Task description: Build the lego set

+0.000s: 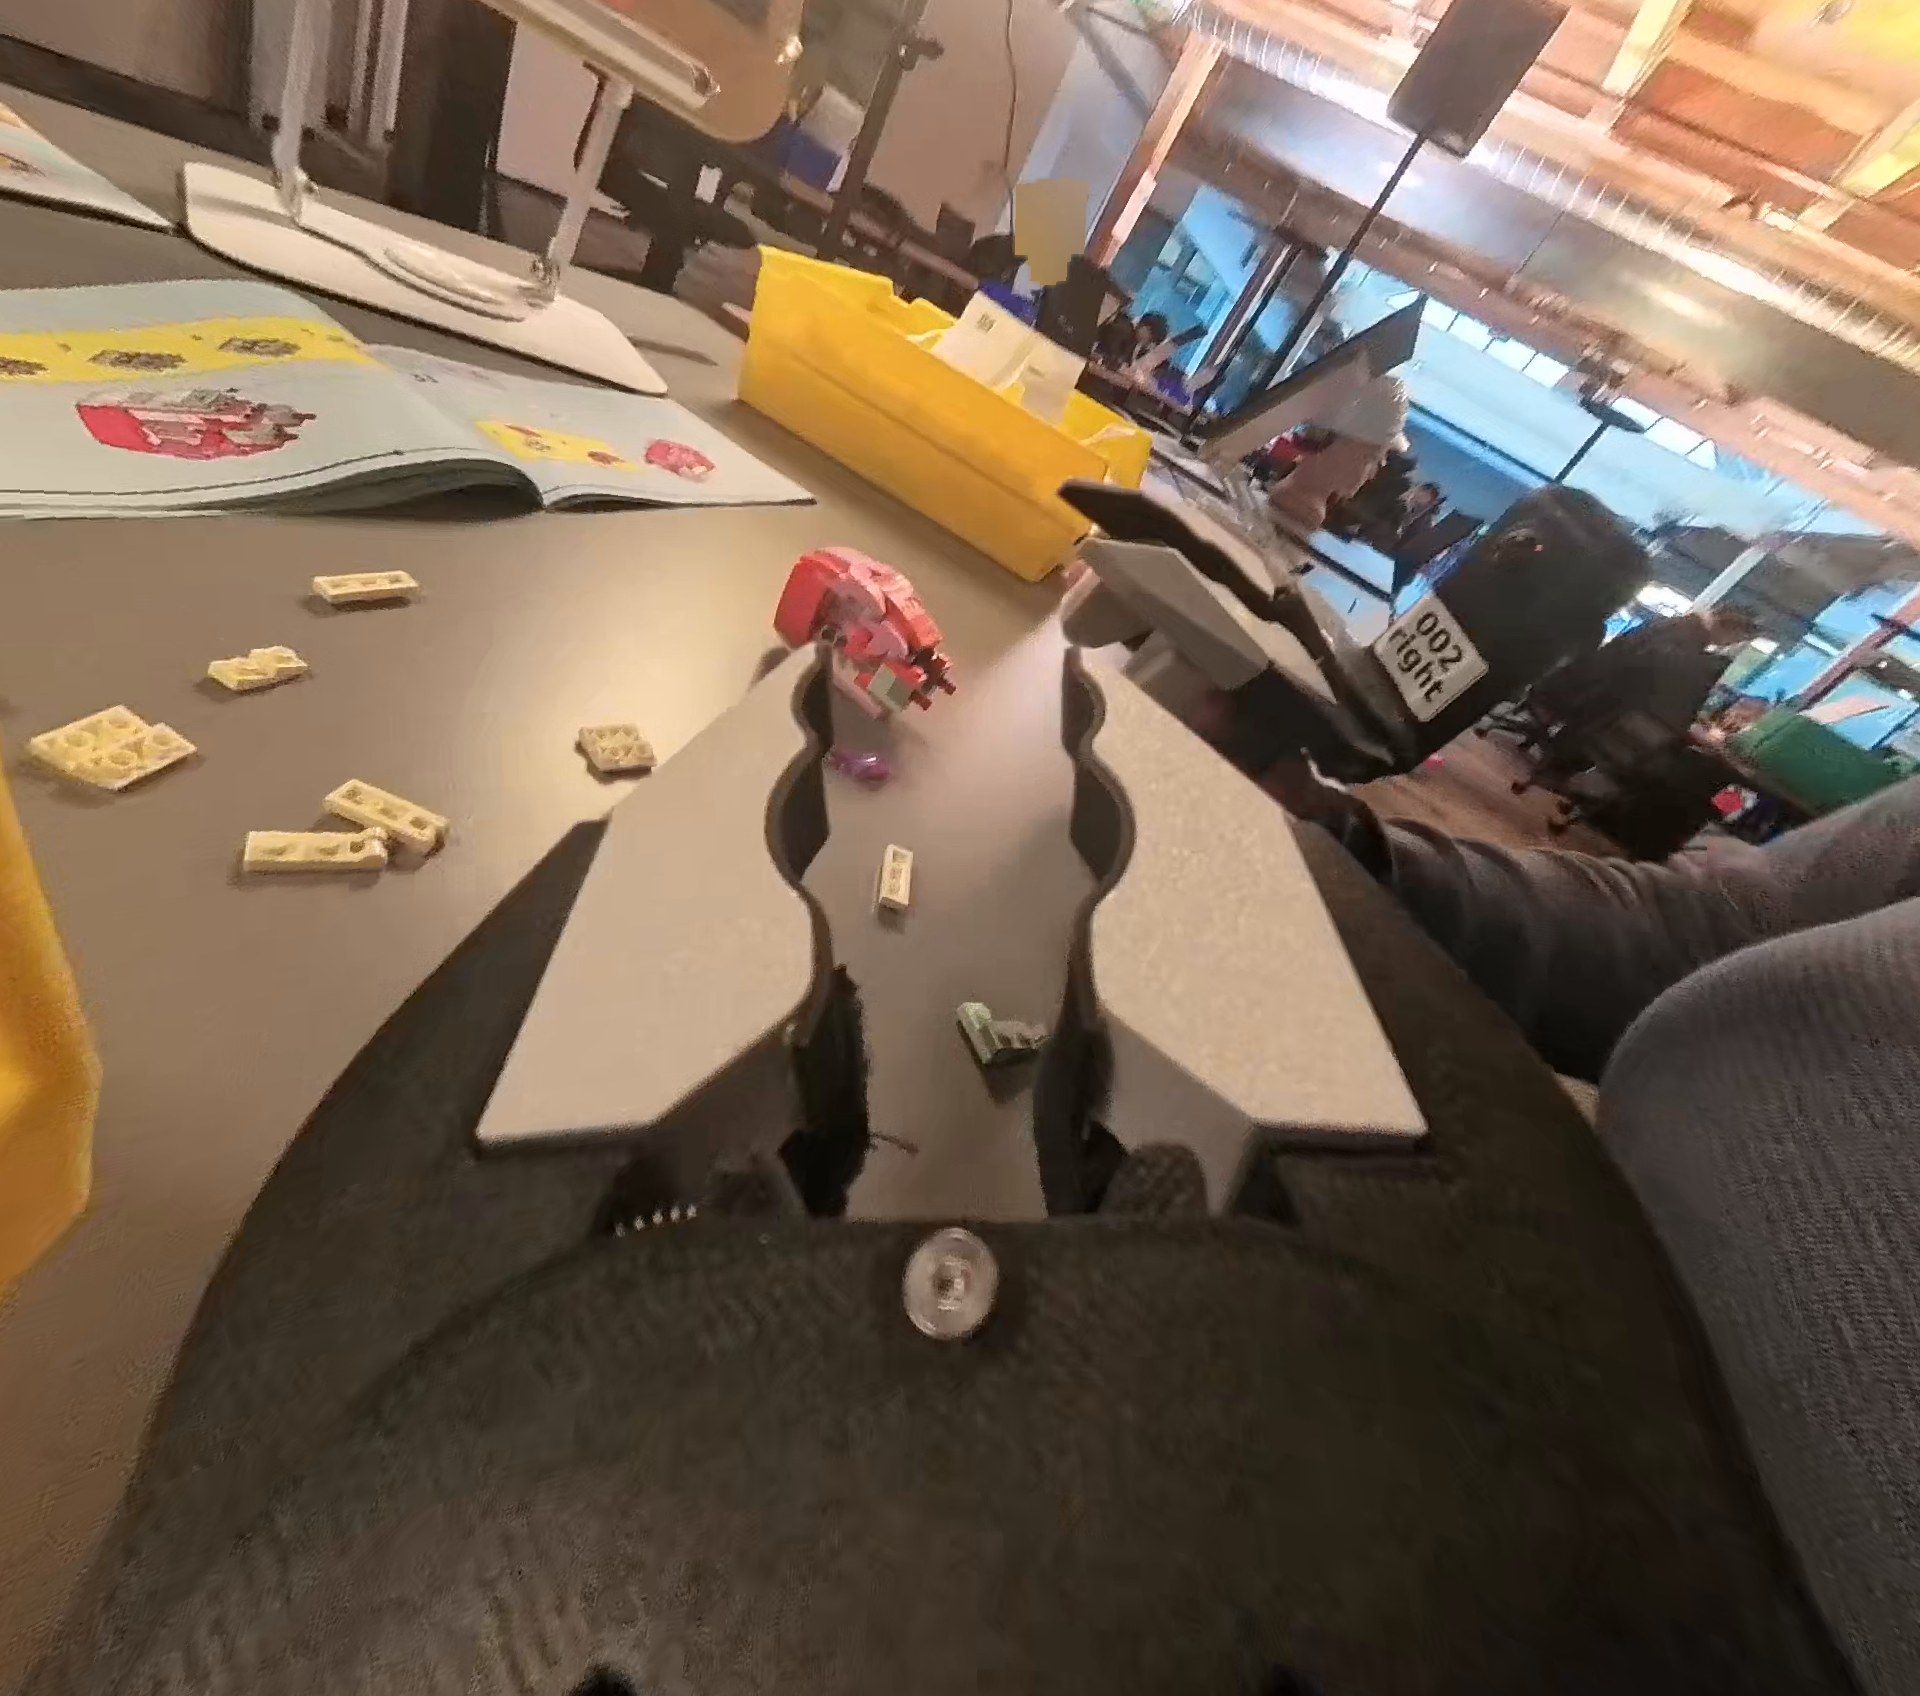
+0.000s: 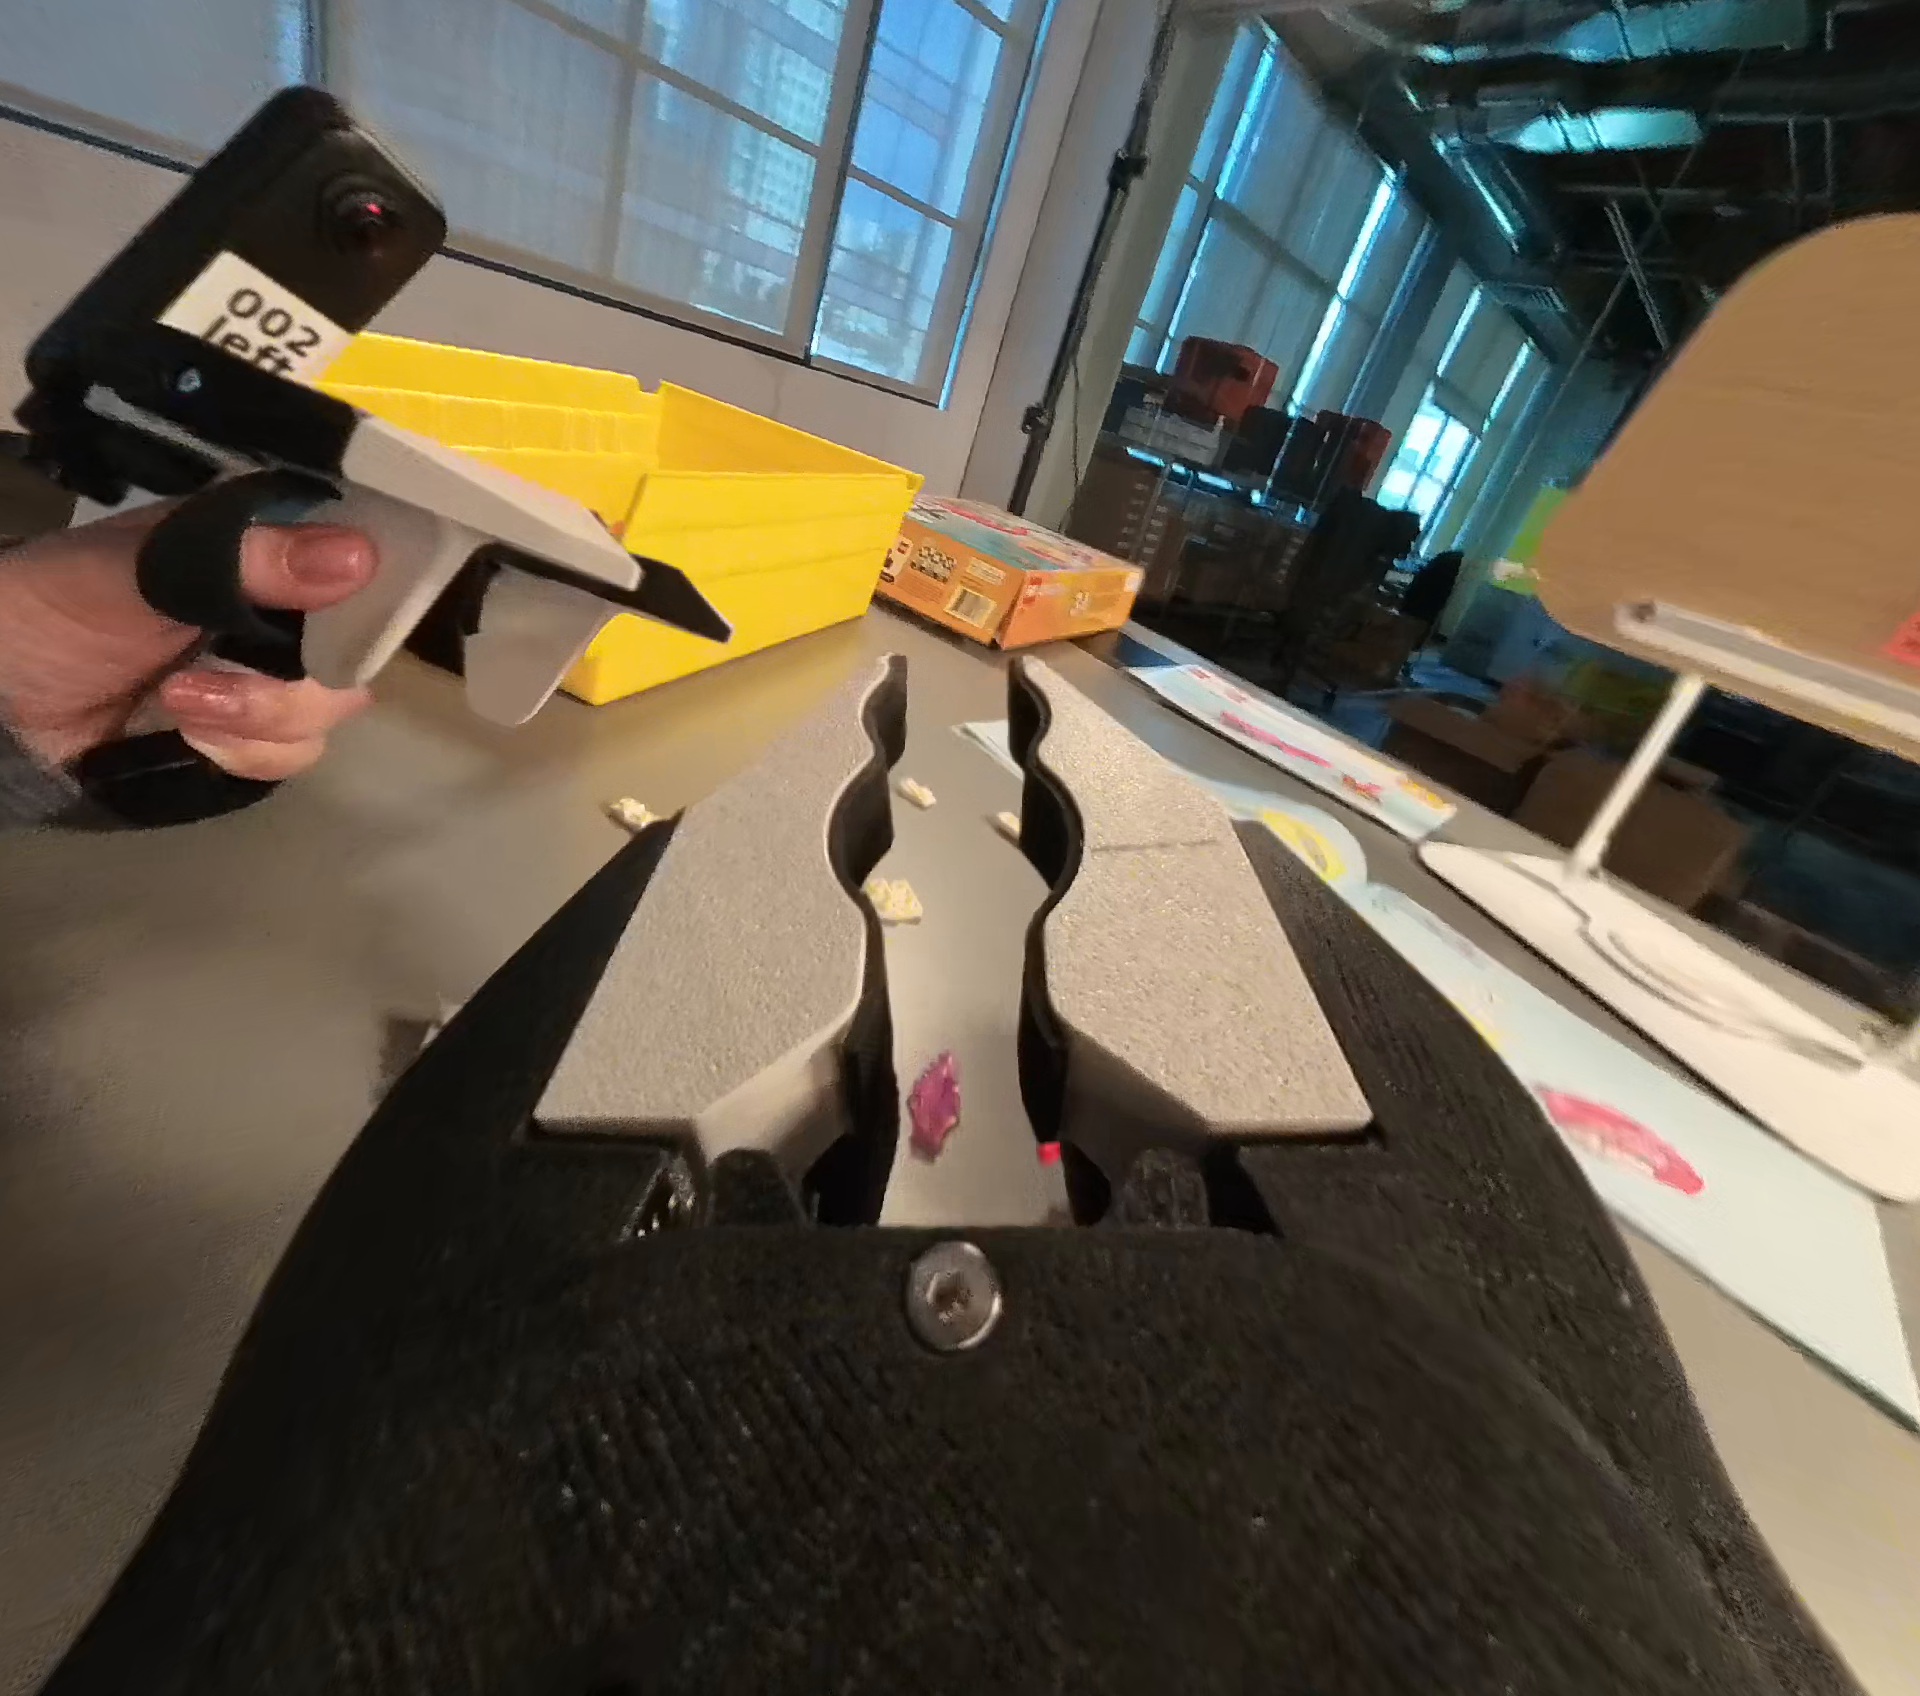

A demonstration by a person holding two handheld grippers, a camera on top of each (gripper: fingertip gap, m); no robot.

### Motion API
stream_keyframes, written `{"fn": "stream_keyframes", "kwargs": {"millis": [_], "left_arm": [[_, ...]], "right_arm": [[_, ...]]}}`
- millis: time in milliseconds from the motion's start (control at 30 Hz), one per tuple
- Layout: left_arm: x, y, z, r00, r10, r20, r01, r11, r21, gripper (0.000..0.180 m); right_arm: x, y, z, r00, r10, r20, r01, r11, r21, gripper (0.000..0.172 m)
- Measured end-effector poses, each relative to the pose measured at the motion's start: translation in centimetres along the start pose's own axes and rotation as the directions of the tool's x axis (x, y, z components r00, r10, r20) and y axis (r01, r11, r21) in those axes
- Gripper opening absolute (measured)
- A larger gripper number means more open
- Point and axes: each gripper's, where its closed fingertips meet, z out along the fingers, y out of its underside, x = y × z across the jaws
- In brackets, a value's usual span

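Left gripper point(image 1: 940, 690) low over the grey table point(image 1: 499, 1002), jaws spread wide, nothing pinched. Just past its left fingertip, a small red and pink brick model point(image 1: 868, 623) stands on the table; whether the tip touches it cannot be told. A tiny purple piece point(image 1: 862, 763) lies by that same tip. Between the fingers, flat on the table: one cream brick point(image 1: 894, 875), and nearer the palm a grey-green piece point(image 1: 997, 1033). Left of the claw, scattered cream plates point(image 1: 109, 744) and an open instruction booklet point(image 1: 312, 420); ahead, a yellow bin point(image 1: 914, 441). Right gripper point(image 2: 956, 680) also above the table, jaws narrower but parted, pads on nothing. Between its fingers near the palm lies a pink-purple piece point(image 2: 933, 1116); cream bits point(image 2: 896, 898) farther out. An orange box point(image 2: 1008, 581) sits ahead.
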Motion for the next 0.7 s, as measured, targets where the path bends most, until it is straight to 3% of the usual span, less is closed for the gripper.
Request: {"fn": "stream_keyframes", "kwargs": {"millis": [267,400,567,700], "left_arm": [[-0.7,-0.4,-0.3,0.997,-0.076,-0.006,0.076,0.997,0.033,0.045],[-0.8,-0.3,-0.2,0.997,-0.078,0.007,0.078,0.997,0.026,0.045],[-1.2,0.1,0.1,0.994,-0.104,0.024,0.104,0.995,-0.002,0.045],[-1.1,0.0,0.0,0.997,-0.072,0.037,0.072,0.997,0.005,0.044]], "right_arm": [[-3.2,0.4,3.4,0.945,-0.257,0.201,0.243,0.965,0.093,0.016],[-2.7,0.3,4.9,0.922,-0.33,0.201,0.303,0.94,0.154,0.013],[-3.7,0.8,4.2,0.862,-0.449,0.238,0.416,0.892,0.175,0.008],[-4.6,0.6,3.9,0.846,-0.46,0.268,0.421,0.886,0.193,0.007]]}}
